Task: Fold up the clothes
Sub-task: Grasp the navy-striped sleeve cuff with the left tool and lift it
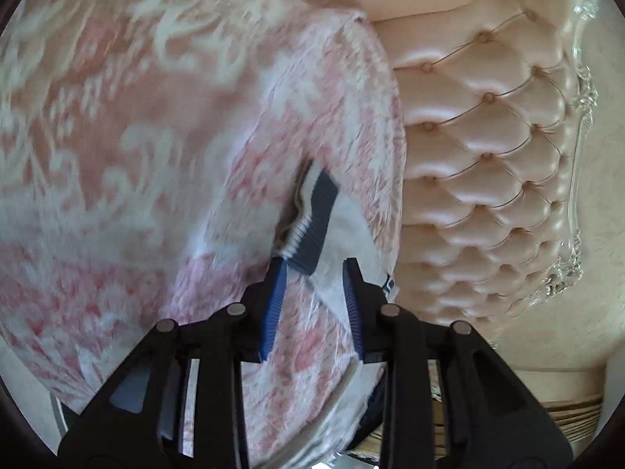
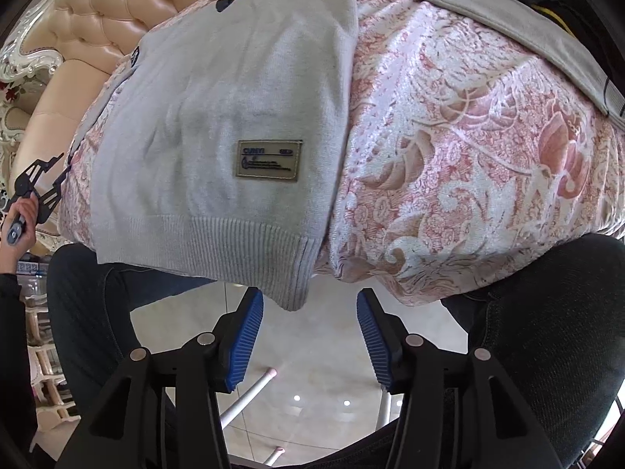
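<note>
A pale grey knit sweater (image 2: pixel 218 117) with a tan patch label (image 2: pixel 268 159) lies folded on a pink floral blanket (image 2: pixel 468 156). Its ribbed hem (image 2: pixel 250 242) hangs over the near edge. My right gripper (image 2: pixel 310 305) stands open just below the hem's drooping corner, nothing between its blue pads. In the left wrist view the sweater (image 1: pixel 343 230) shows its navy and white collar (image 1: pixel 318 222) on the blanket (image 1: pixel 117 136). My left gripper (image 1: pixel 314 269) is open over that fabric, its left fingertip at the collar's end. The right wrist view also shows the left gripper (image 2: pixel 43 179) at far left.
A tufted peach headboard (image 1: pixel 488 156) with a carved white frame borders the blanket. The person's legs in dark trousers (image 2: pixel 547 332) stand either side of my right gripper over glossy floor tiles (image 2: pixel 312 371). Another grey garment (image 2: pixel 508 11) lies at the blanket's far right.
</note>
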{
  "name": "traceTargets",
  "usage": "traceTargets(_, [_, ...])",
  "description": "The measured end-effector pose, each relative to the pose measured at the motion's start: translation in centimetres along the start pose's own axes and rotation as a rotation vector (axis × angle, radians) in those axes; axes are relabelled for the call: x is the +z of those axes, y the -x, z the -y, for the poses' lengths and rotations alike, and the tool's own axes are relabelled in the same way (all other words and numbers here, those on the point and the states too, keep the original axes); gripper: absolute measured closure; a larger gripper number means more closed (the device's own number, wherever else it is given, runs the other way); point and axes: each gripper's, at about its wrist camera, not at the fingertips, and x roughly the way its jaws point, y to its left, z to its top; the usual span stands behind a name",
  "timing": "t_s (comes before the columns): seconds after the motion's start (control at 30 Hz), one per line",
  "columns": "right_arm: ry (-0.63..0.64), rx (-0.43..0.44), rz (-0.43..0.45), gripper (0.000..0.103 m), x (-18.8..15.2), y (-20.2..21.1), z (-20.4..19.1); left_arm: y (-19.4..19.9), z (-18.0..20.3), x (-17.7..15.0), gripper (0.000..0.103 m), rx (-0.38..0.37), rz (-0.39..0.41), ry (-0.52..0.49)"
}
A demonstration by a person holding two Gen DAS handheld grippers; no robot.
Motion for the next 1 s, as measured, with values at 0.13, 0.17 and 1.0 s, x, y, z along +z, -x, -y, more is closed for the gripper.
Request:
traceTargets(0.13, [-0.005,-0.003,0.001,0.048,-0.4,0.8,0.9,-1.7,0.5,1.0,0.071,0.009,0.001,0.003])
traceTargets(0.17, [-0.005,-0.003,0.002,0.048,-0.4,0.9,0.9,-1.7,0.7,1.2,0.071,0.017,0.012,-0.017])
traceTargets(1.0, [-0.007,-0.012,0.01,0.045,-0.5,1.4,1.2,-4.4,6.0,5.7,0.062,0.186,-0.15,-0.481])
